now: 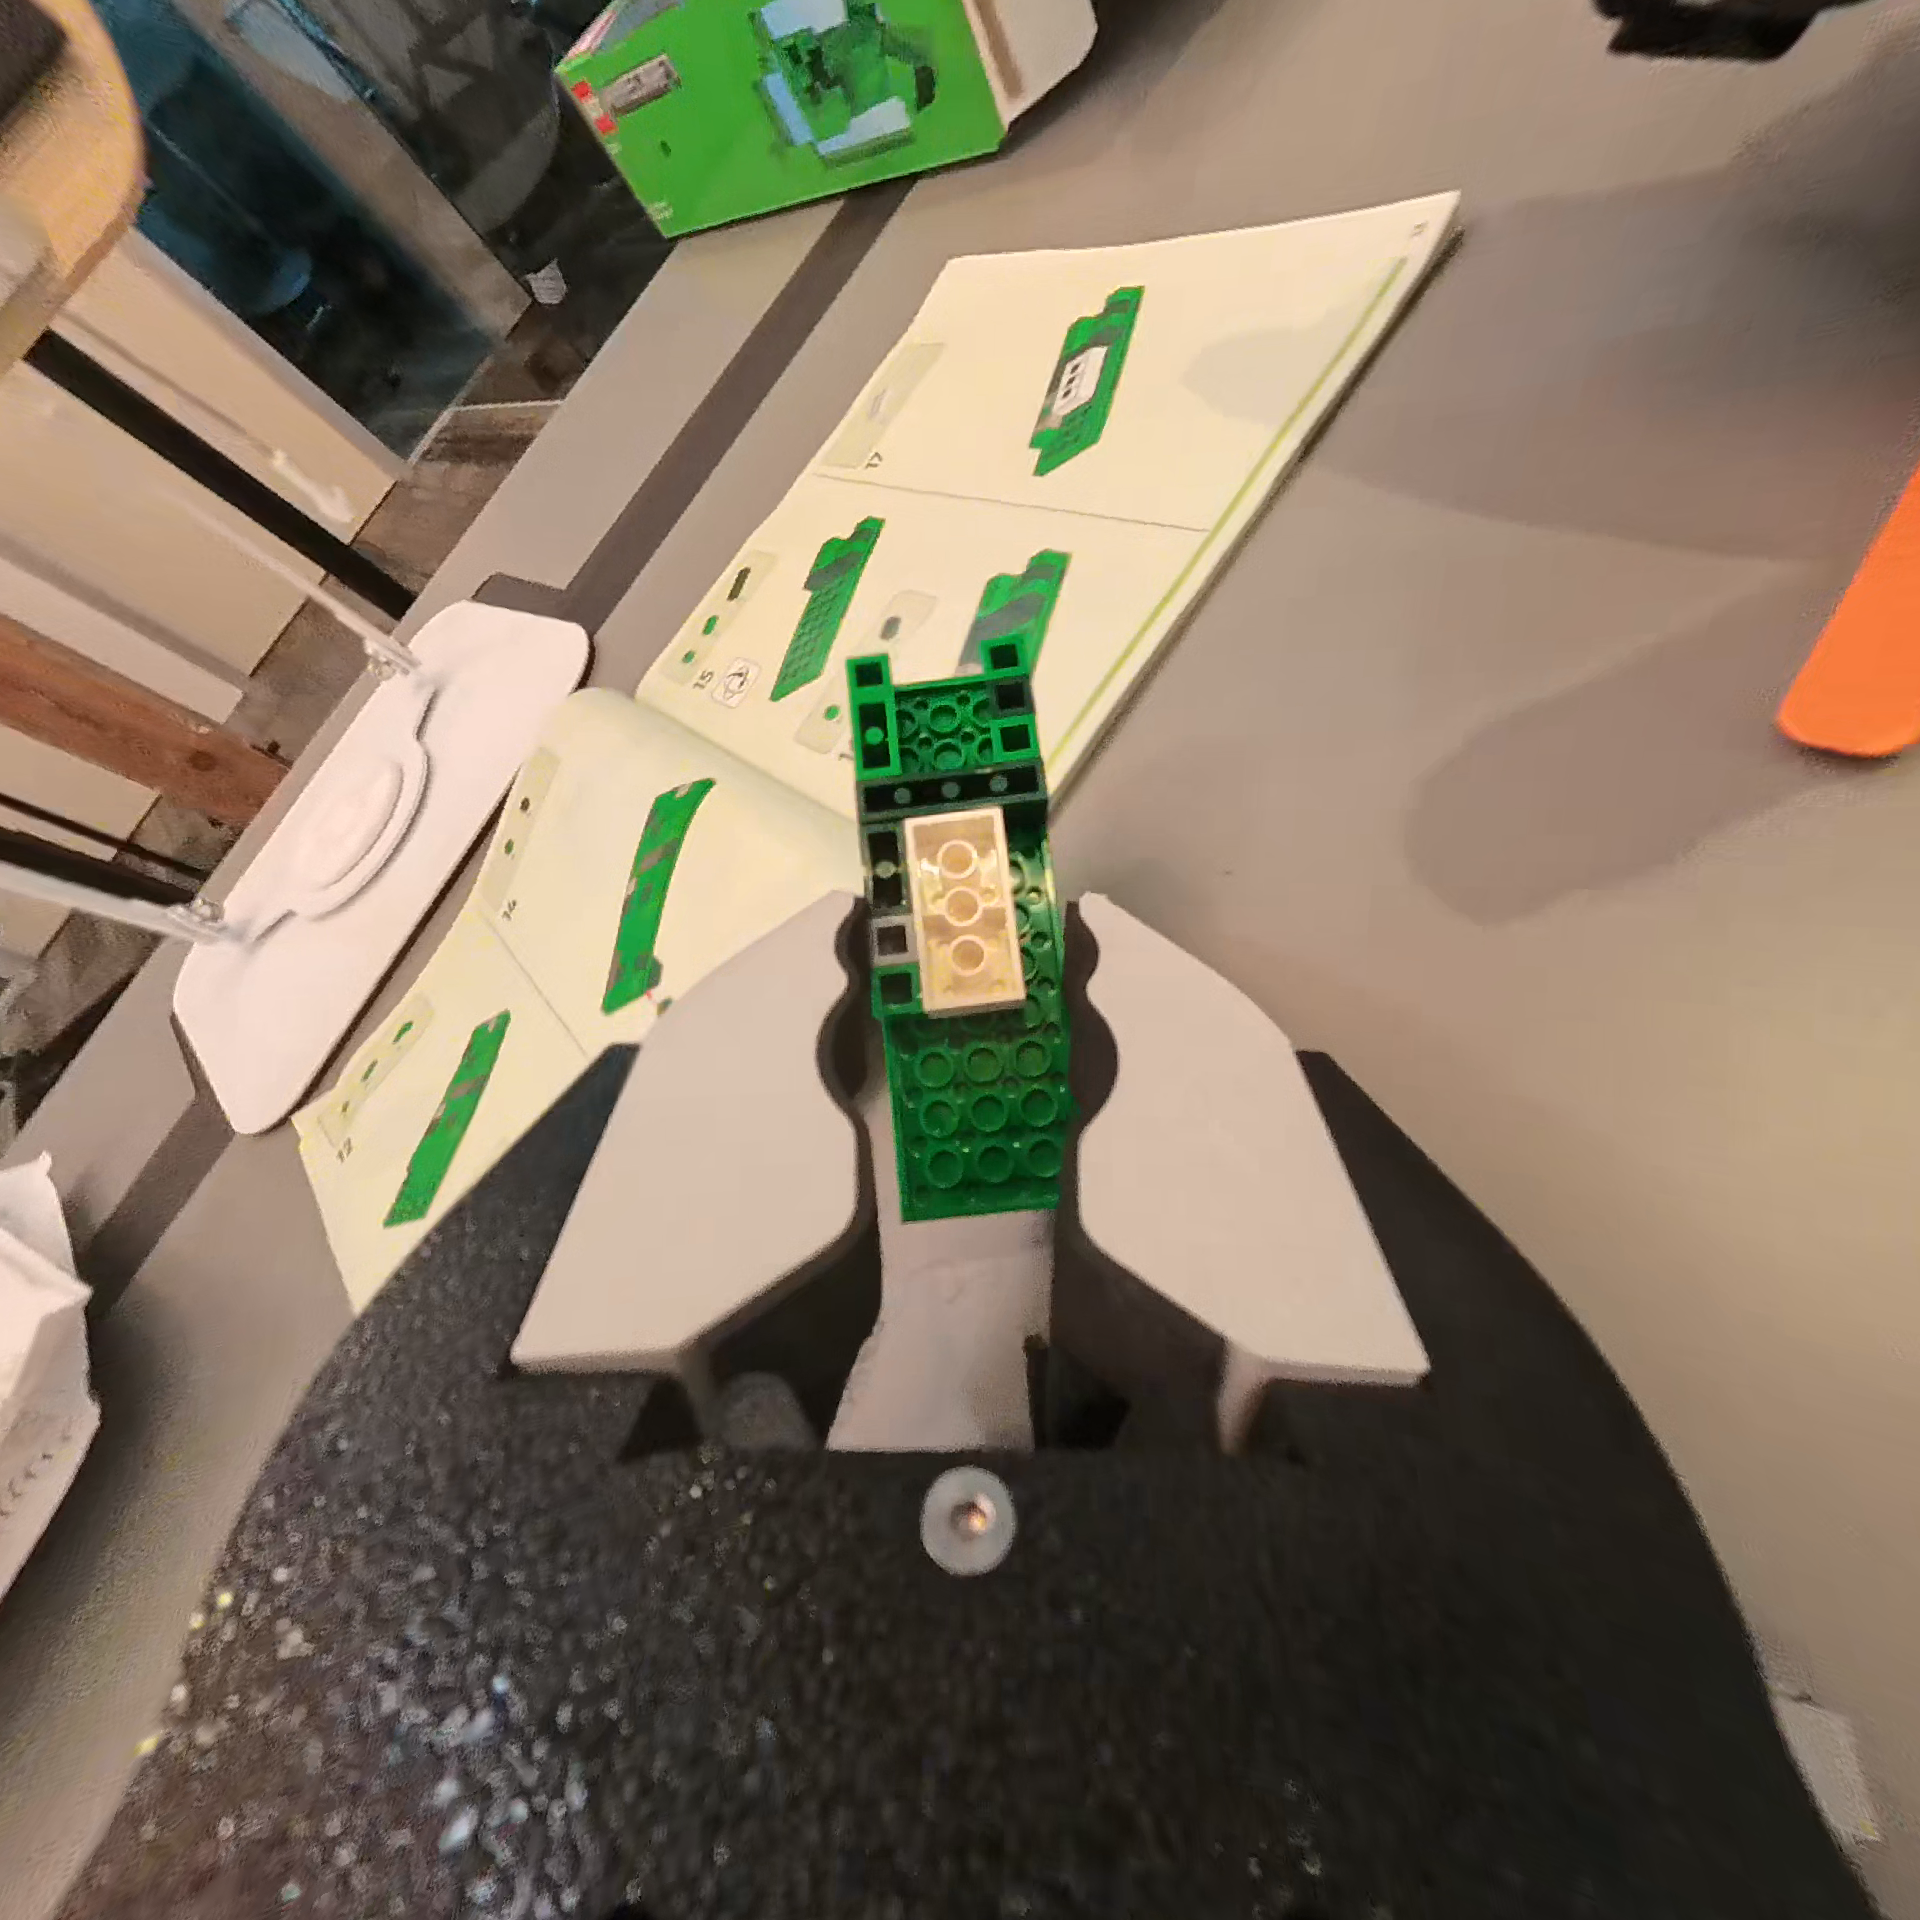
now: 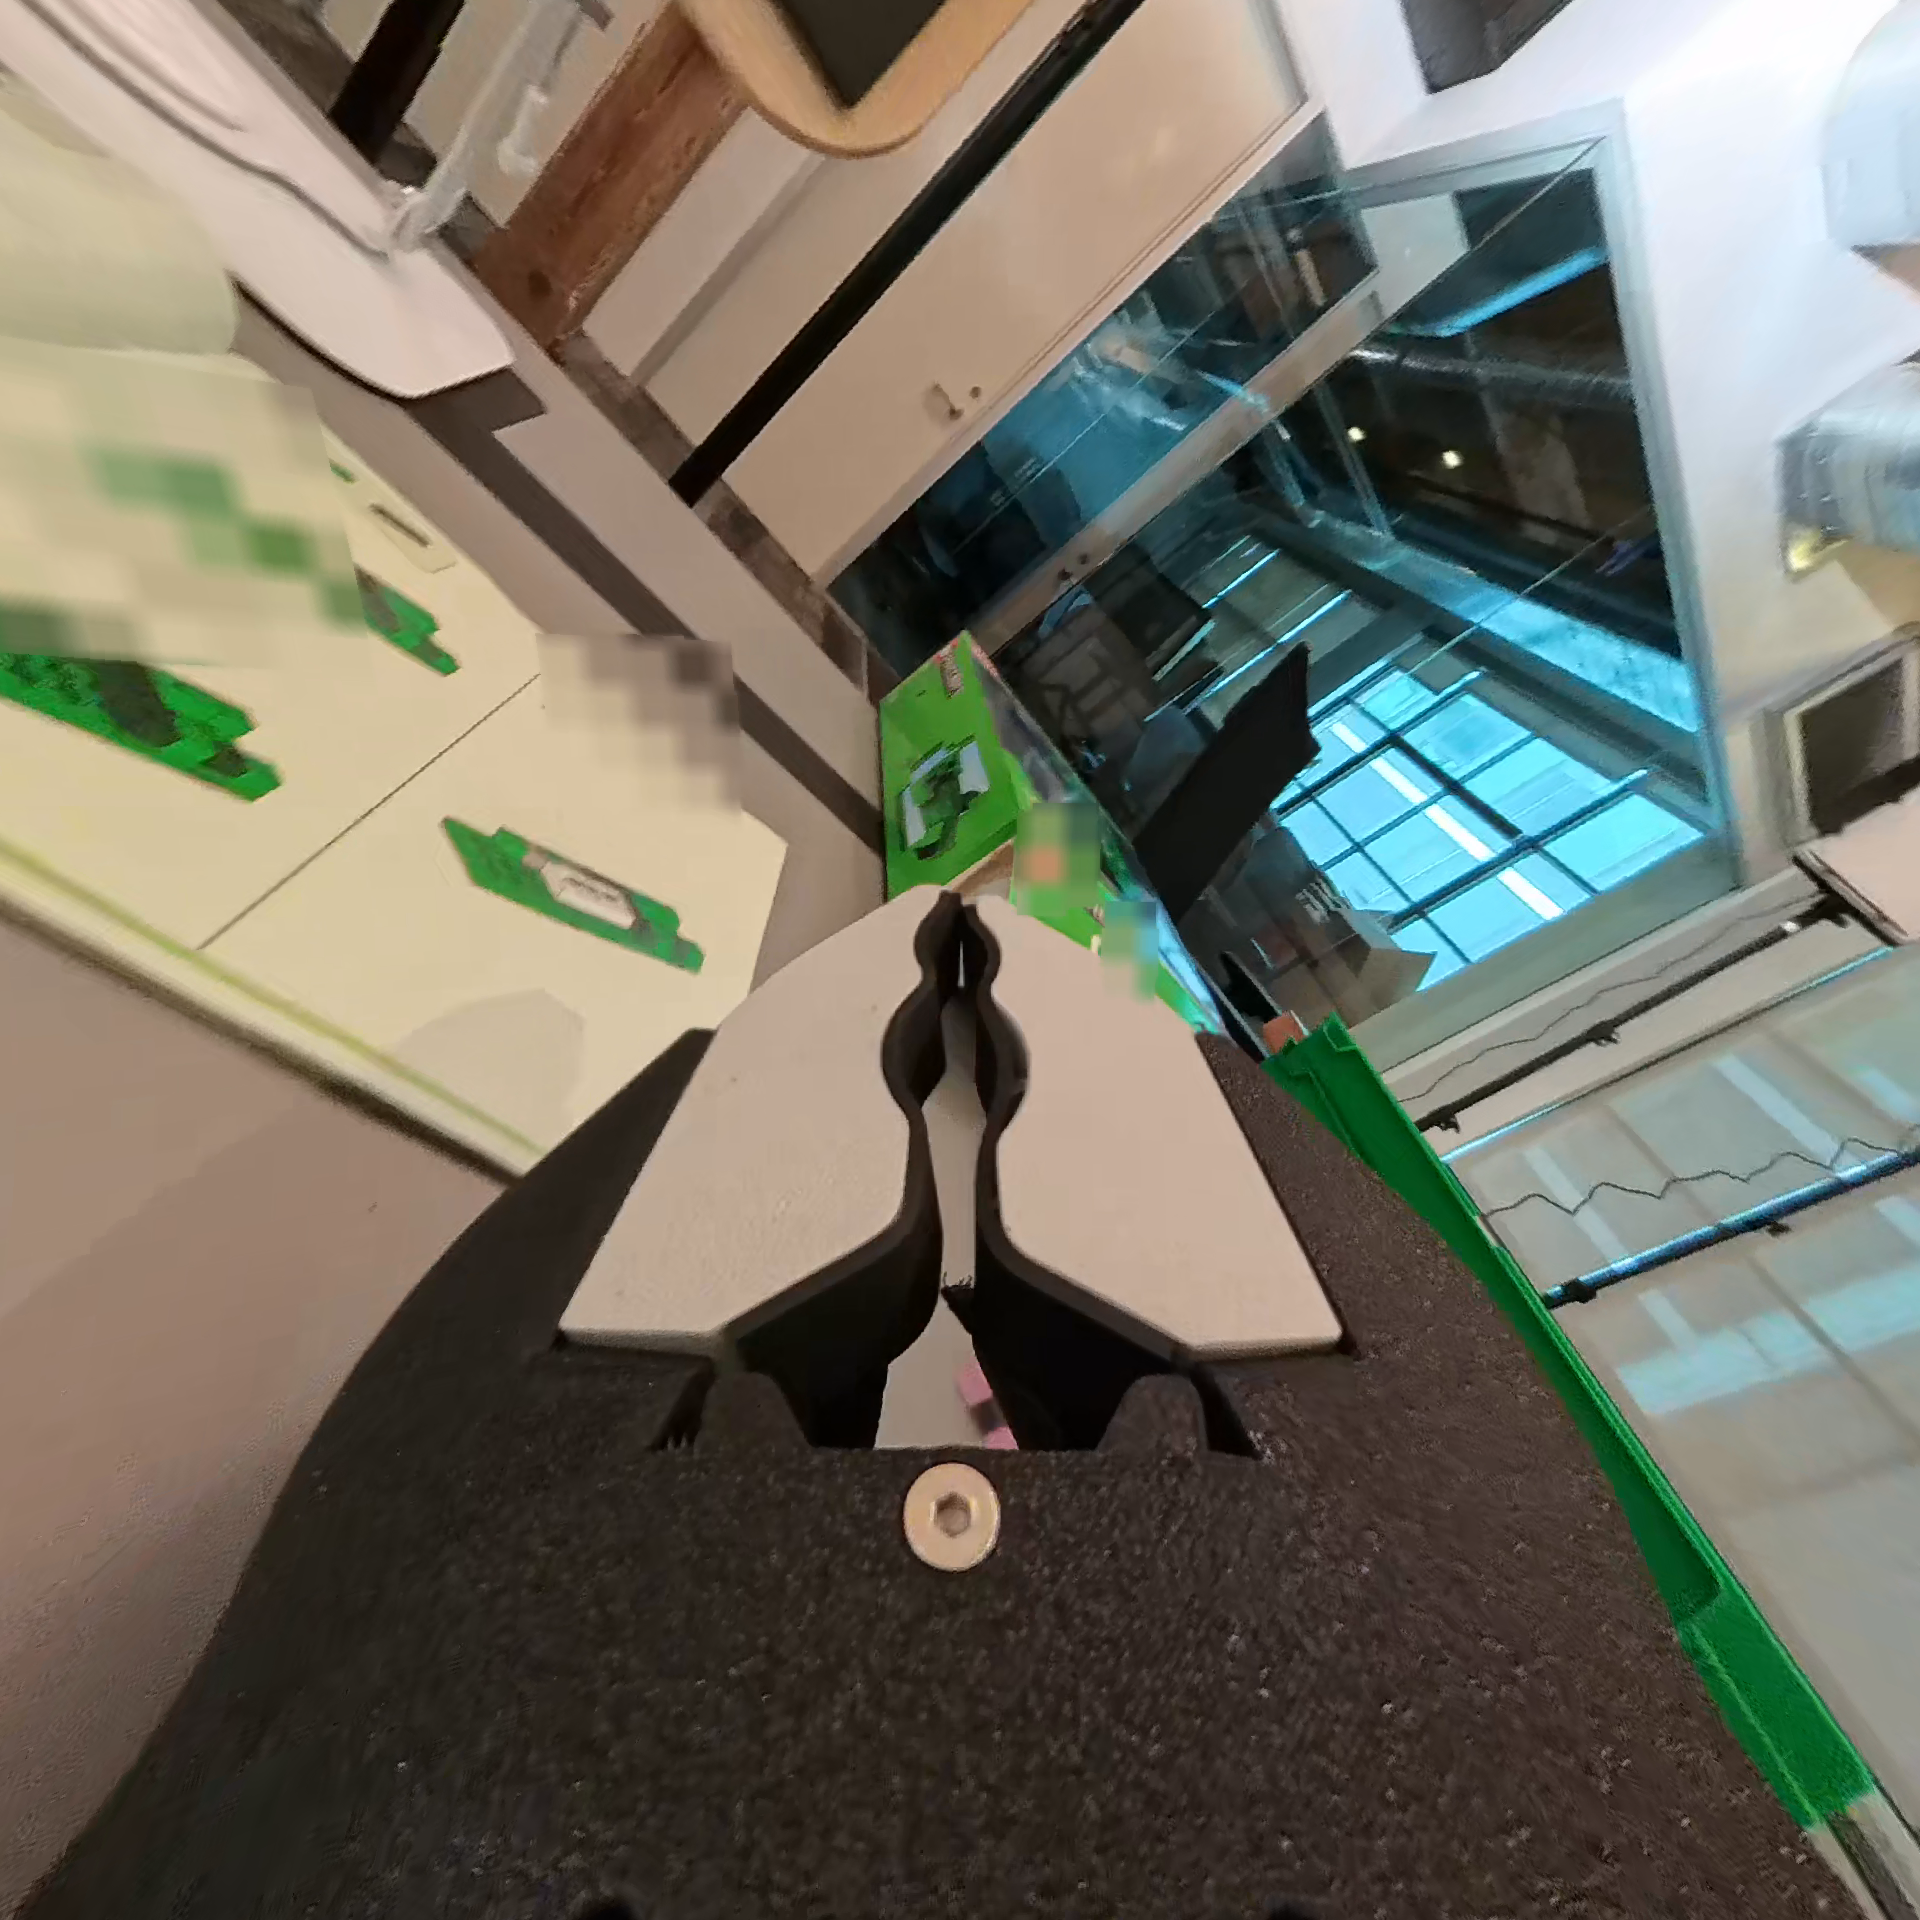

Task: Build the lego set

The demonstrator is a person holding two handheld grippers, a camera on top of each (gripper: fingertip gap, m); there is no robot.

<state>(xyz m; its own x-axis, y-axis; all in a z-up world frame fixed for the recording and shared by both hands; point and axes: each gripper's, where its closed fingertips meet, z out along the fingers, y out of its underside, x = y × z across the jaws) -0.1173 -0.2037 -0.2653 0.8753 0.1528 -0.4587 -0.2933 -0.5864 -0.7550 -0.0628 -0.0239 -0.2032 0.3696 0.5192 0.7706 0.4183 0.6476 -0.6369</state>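
Note:
My left gripper point(image 1: 961, 914) is shut on a long green lego assembly point(image 1: 971, 1101), held underside up above the grey table. A tan brick point(image 1: 966, 914) sits on the assembly between black and green pieces at its far end. The open instruction booklet point(image 1: 1174, 416) lies on the table behind it and shows in the right wrist view point(image 2: 436, 831) too. My right gripper point(image 2: 961, 920) is shut, with nothing visible between its fingertips; it is tilted and raised beside the booklet. A small pink thing point(image 2: 982, 1397) shows deep between its fingers near the base.
The green set box point(image 1: 790, 104) stands at the table's far edge, also in the right wrist view point(image 2: 940, 769). A white flat stand point(image 1: 384, 831) lies left of the booklet. An orange object point(image 1: 1860, 655) is at the right. A green plastic edge point(image 2: 1507, 1299) runs beside the right gripper. The grippers' ends are close to 20 cm from one another.

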